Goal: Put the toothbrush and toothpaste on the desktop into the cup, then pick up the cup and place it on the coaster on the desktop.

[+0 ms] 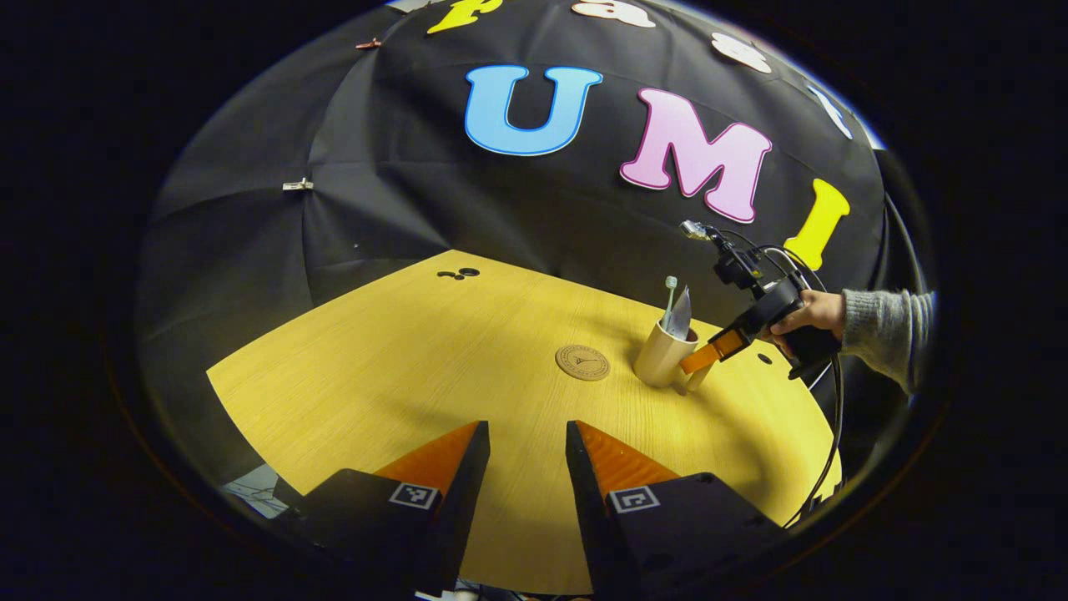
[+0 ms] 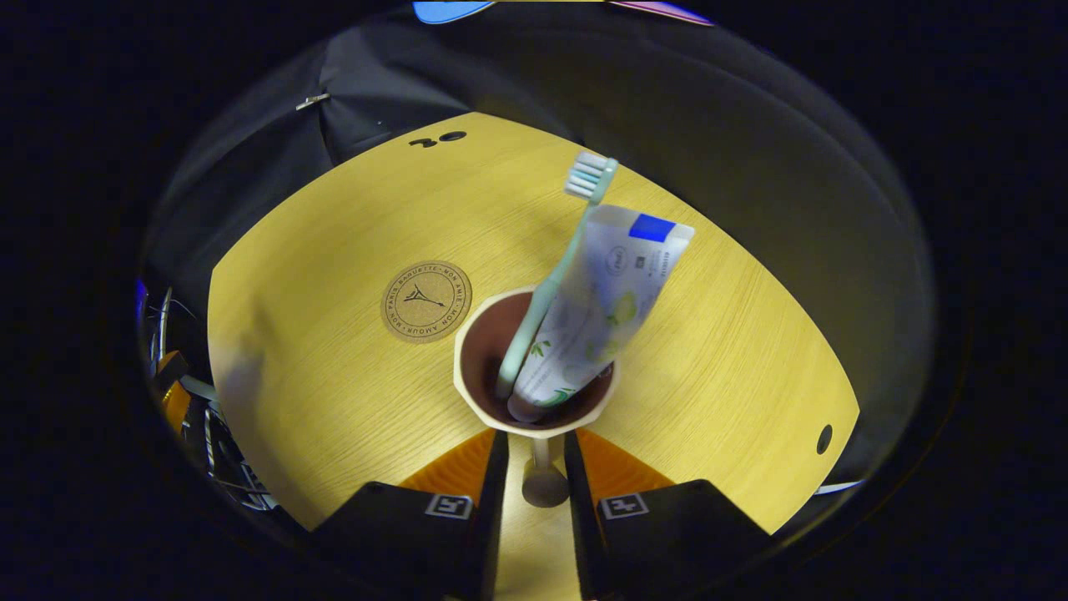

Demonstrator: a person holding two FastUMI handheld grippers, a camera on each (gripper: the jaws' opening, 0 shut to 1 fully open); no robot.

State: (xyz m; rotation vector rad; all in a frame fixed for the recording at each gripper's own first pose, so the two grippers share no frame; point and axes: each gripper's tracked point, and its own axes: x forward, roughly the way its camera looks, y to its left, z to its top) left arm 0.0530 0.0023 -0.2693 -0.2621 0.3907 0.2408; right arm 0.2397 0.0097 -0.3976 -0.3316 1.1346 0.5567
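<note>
Round cork coaster (image 2: 426, 301) beside faceted cup (image 2: 534, 427)

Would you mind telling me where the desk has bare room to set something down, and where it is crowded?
The widest bare stretch of the desk runs from the coaster toward its far-left corner and near edge. In the right gripper view, another bare strip lies right of the cup. It is crowded around the cup, where the right tongs straddle its handle and the coaster sits close beside.

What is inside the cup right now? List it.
Inside the cup stand a toothbrush, bristles up, and a toothpaste tube, cap end down. Both lean against the rim and stick out above it. The cup's bottom beneath them is mostly covered.
</note>
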